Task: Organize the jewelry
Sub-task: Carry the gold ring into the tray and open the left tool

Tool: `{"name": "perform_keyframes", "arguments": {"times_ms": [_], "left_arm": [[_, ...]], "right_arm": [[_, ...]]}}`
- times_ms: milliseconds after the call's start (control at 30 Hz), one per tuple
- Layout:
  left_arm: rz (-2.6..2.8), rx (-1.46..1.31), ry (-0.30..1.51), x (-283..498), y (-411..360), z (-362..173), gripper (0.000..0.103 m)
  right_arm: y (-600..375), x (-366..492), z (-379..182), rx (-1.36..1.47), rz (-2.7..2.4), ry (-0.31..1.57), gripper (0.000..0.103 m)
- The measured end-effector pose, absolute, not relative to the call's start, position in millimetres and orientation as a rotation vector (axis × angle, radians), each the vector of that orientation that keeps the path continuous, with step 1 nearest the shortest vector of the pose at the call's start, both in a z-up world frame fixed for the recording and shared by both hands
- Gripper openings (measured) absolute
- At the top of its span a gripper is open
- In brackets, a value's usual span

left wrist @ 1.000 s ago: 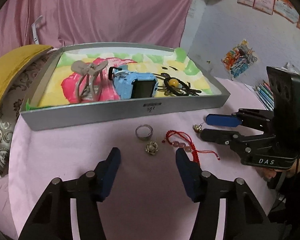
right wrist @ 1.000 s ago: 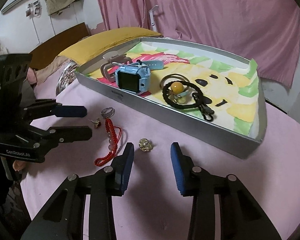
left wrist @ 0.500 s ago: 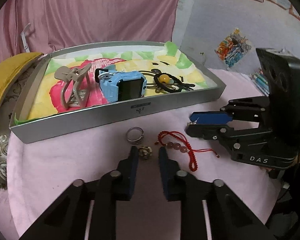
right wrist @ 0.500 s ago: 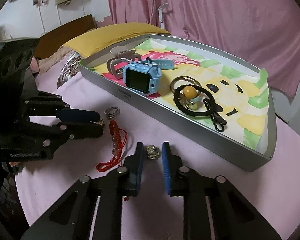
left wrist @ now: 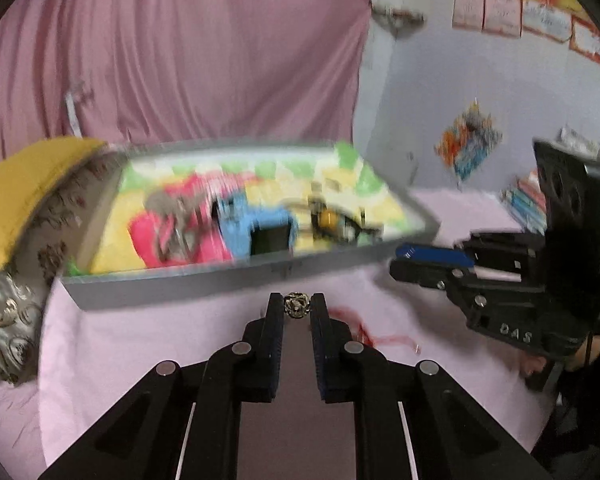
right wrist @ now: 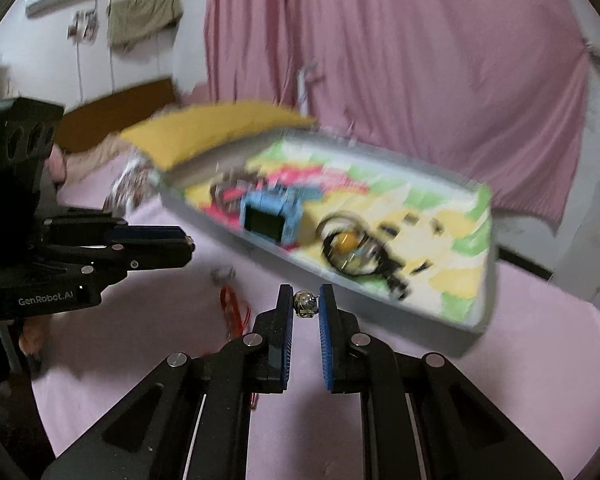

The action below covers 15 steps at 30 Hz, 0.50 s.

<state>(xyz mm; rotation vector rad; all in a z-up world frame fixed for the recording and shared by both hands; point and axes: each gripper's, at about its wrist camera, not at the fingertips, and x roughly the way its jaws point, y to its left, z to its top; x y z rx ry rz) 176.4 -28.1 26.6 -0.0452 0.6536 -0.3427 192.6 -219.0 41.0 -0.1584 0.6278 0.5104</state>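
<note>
My left gripper (left wrist: 297,306) is shut on a small gold filigree bead (left wrist: 296,305), held off the pink cloth in front of the grey tray (left wrist: 220,280). My right gripper (right wrist: 306,300) is shut on a small silver bead (right wrist: 306,305), also lifted, near the tray (right wrist: 440,312). The tray holds a blue smartwatch (left wrist: 264,228), a grey hair claw (left wrist: 176,216) and a black cord with an amber bead (right wrist: 346,242). A red string bracelet (left wrist: 364,330) and a silver ring (right wrist: 224,272) lie on the cloth. Each gripper shows in the other's view: the right (left wrist: 432,260), the left (right wrist: 156,244).
A yellow cushion (left wrist: 16,196) and patterned fabric lie left of the tray. A pink curtain (left wrist: 180,52) hangs behind. Coloured pencils and papers (left wrist: 524,196) are at the far right. The views are motion-blurred.
Both grippers have closed from wide open onto their beads and lifted them off the cloth. The views have tilted up and blurred with the motion.
</note>
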Motion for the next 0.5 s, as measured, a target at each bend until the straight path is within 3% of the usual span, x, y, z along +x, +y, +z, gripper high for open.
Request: {"name": "perform_keyframes", "arguments": {"times_ms": [500], "left_arm": [[-0.162,-0.079,0.242,182.7,-33.0,72.1,0.013]], "right_arm": [[-232.0,184.8,97.2,-0.096,0.311,0.236,0.011]]}}
